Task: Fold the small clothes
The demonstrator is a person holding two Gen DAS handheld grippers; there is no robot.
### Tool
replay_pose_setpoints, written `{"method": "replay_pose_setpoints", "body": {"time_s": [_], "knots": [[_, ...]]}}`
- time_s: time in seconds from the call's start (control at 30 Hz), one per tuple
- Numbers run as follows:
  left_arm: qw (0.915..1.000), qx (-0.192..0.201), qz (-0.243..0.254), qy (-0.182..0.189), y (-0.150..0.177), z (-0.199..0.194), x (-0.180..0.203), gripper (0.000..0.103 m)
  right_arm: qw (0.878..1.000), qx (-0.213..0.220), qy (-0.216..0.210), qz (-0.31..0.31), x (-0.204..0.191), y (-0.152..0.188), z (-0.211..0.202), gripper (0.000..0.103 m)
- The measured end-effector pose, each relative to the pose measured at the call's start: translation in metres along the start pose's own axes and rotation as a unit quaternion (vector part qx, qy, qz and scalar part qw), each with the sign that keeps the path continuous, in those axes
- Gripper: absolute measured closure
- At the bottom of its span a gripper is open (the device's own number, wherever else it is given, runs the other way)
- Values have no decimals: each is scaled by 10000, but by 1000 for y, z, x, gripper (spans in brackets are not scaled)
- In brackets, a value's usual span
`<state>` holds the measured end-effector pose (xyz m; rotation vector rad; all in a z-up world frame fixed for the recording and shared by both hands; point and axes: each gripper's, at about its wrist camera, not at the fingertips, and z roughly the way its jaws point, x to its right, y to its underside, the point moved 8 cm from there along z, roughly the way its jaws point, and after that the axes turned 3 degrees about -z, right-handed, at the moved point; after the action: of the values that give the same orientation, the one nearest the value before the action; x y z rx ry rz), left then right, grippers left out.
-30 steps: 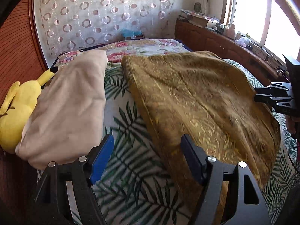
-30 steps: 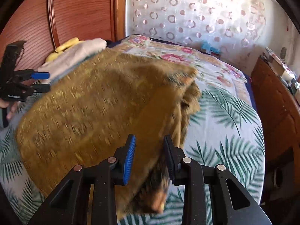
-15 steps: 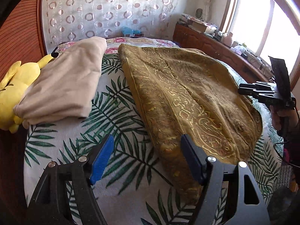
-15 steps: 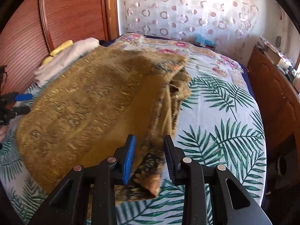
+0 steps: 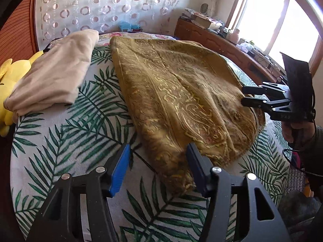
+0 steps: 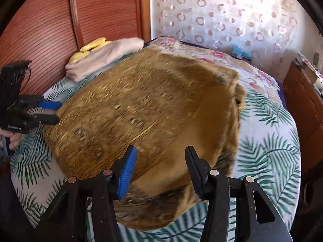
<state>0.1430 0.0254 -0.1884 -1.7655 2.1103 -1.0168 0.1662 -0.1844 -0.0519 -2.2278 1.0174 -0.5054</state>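
Note:
A golden-brown patterned garment [image 5: 181, 100] lies spread on the palm-leaf bed sheet [image 5: 70, 141]. My left gripper [image 5: 156, 167] hovers over its near corner. Its jaws are closing, with the cloth's edge lying by the black finger [image 5: 193, 165] and not pinched. My right gripper [image 6: 160, 161] stands over the garment [image 6: 141, 111] at its folded side. Its jaws are opening, and the cloth lies under them, not pressed by the pads. Each gripper shows in the other's view: the right gripper [image 5: 245, 95] at the garment's right edge, the left gripper [image 6: 54, 112] at its left edge.
A folded beige garment [image 5: 54, 76] lies beside a yellow plush toy [image 5: 10, 76] by the wooden headboard [image 6: 101, 10]. A wooden sideboard [image 5: 222, 44] with clutter runs under the window. A circle-patterned curtain [image 5: 101, 6] hangs behind the bed.
The left gripper has drawn back towards the bed's near edge and its jaws have narrowed. The right gripper's jaws have widened over the cloth, and the garment has settled flatter on the bed.

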Motion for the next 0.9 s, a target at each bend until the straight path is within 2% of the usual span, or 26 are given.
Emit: {"method": "replay_pose_setpoints", "body": {"time_s": [0.2,0.27,0.37,0.5,0.67,0.9], "knots": [[9997,-138,142,163,8,-1,12,46,9999,-34,-145,9,-11,8,7,45],[9994,-173,201,224,9,-1,16,67,9999,-39,-161,22,-12,8,6,45],[9994,-90,292,176,1,-4,20,90,9998,-5,-205,24,-14,7,2,44],[9987,169,285,376,-24,-15,28,94,9995,58,-311,10,-20,8,-8,44],[9951,729,541,396,-79,-32,46,95,9989,192,-428,-69,-29,4,-19,44],[9935,941,488,420,-128,-16,50,95,9986,387,-354,-48,-23,-7,-38,44]]}}
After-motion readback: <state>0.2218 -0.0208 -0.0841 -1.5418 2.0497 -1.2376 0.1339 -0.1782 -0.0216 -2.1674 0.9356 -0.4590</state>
